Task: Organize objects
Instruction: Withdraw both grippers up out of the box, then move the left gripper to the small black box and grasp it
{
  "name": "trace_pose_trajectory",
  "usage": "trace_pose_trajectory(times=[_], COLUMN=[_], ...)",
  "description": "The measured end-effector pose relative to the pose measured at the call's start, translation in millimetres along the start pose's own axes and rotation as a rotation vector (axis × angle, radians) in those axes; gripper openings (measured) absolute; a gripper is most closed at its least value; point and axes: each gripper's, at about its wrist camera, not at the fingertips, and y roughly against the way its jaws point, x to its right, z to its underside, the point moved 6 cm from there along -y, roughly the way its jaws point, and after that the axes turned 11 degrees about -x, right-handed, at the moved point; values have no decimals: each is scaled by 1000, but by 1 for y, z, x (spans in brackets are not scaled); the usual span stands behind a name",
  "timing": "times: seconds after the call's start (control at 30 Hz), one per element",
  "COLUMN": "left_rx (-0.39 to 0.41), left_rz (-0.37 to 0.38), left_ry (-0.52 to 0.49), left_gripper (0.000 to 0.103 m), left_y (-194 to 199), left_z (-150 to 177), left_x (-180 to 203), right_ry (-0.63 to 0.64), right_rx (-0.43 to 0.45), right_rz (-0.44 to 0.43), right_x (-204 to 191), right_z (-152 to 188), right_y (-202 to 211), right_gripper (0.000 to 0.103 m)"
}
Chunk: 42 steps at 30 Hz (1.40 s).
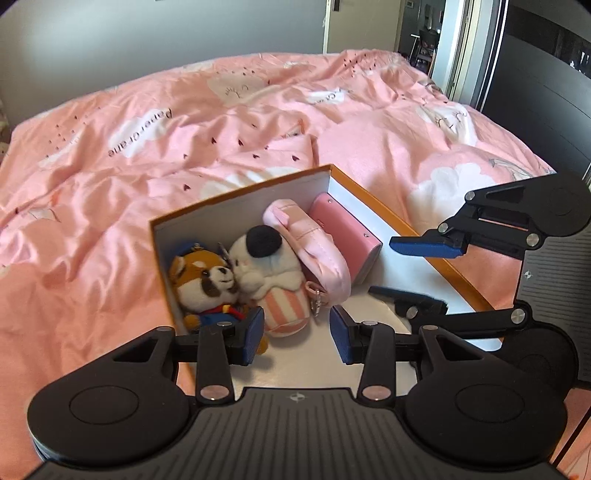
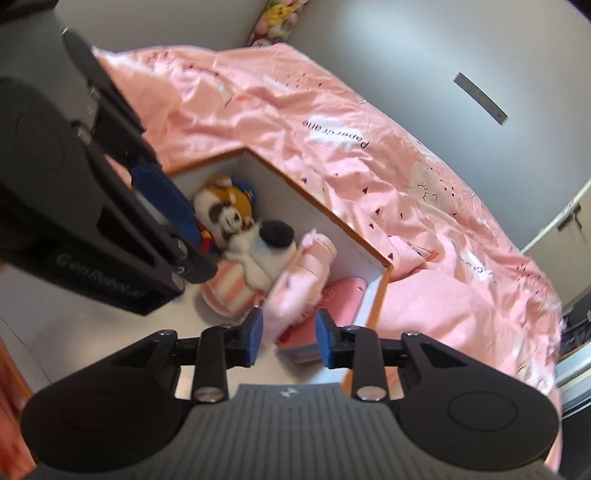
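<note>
Placing step apparently done: four soft items packed in far corner of orange box (image 1: 373, 201). Left gripper (image 1: 297, 336) and right gripper (image 2: 289, 338): jaws part-open, empty (above the box). Next: fetch another item.

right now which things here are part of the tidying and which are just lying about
Part of the job:
- box
- fox plush
- white plush
- pink pouch
- pink case
- left claw, open
- right claw, open

Just lying about:
- pink duvet
- flower bunch by the wall
- doorway
</note>
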Motion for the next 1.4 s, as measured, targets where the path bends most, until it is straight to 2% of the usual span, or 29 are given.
trace_pose_trajectory(times=[0.07, 0.3, 0.53, 0.67, 0.77, 0.87, 0.97, 1.07, 1.17, 1.2, 1.27, 1.4], left_rx=[20, 43, 50, 4, -63, -125, -182, -188, -169, -158, -146, -152], left_rz=[-24, 10, 8, 14, 6, -8, -5, -15, 13, 22, 15, 12], left_ry=[4, 83, 177, 219, 255, 265, 325, 361, 387, 389, 393, 435], left_gripper=[49, 49, 49, 49, 49, 49, 48, 48, 50, 52, 63, 66], left_y=[12, 46, 77, 84, 79, 72, 65, 61, 58, 57, 53, 39], left_z=[4, 26, 47, 67, 88, 113, 135, 145, 146, 144, 140, 134], left_x=[-5, -38, -81, -97, -105, -111, -121, -131, -139, -140, -144, -155], right_ry=[-50, -224, -369, -409, -346, -248, -182, -170, -177, -180, -167, -143], right_rx=[23, 88, 119, 105, 81, 60, 24, -4, -38, -49, -60, -63], right_rz=[-23, -155, -365, -460, -522, -526, -527, -510, -477, -460, -422, -394], right_x=[-6, -43, -74, -97, -123, -147, -167, -175, -174, -173, -172, -170], right_z=[-6, -20, -42, -50, -54, -54, -52, -53, -56, -57, -58, -64], right_y=[6, 28, 47, 48, 51, 52, 46, 36, 23, 19, 12, 3], right_gripper=[33, 34, 34, 34, 34, 34, 34, 34, 33, 25, 15, 15])
